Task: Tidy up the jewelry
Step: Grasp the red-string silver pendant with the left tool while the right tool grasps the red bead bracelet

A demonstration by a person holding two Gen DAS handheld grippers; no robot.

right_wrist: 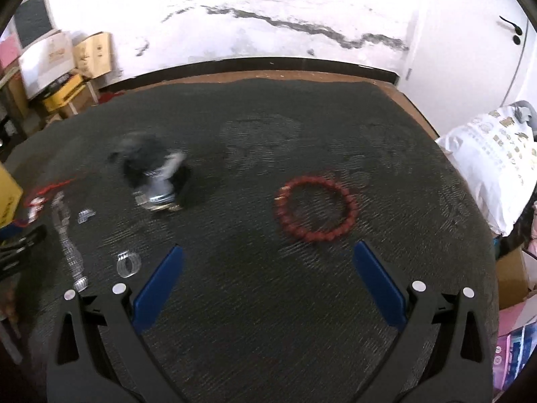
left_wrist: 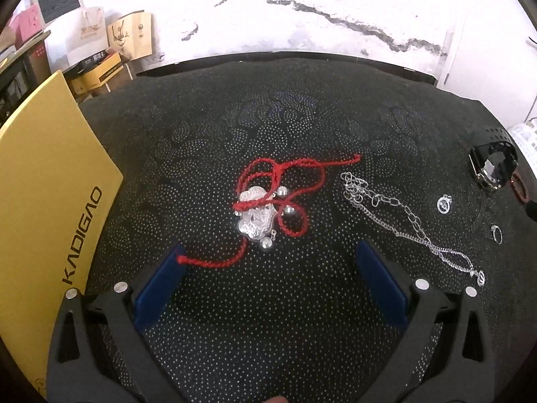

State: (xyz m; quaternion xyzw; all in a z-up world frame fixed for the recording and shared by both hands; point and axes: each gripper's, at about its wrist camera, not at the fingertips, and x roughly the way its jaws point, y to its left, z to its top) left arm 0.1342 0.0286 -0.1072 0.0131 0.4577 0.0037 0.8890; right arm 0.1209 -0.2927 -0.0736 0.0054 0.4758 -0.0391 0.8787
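Observation:
A silver lock pendant (left_wrist: 254, 213) on a tangled red cord (left_wrist: 285, 174) lies on the dark dotted cloth (left_wrist: 268, 117), just ahead of my open, empty left gripper (left_wrist: 270, 252). A silver chain (left_wrist: 402, 215), a small charm (left_wrist: 443, 204), a ring (left_wrist: 496, 234) and a black watch (left_wrist: 491, 164) lie to its right. In the right wrist view, which is motion-blurred, a red bead bracelet (right_wrist: 315, 208) lies just ahead of my open, empty right gripper (right_wrist: 268, 252). The watch (right_wrist: 154, 176), the chain (right_wrist: 68, 238) and the ring (right_wrist: 128, 263) lie to its left.
A yellow KADIGAO box (left_wrist: 50, 194) lies at the cloth's left edge. Cardboard boxes and bags (left_wrist: 110, 40) stand beyond the table at the back left. A white bag (right_wrist: 490, 164) and boxes sit off the table's right side.

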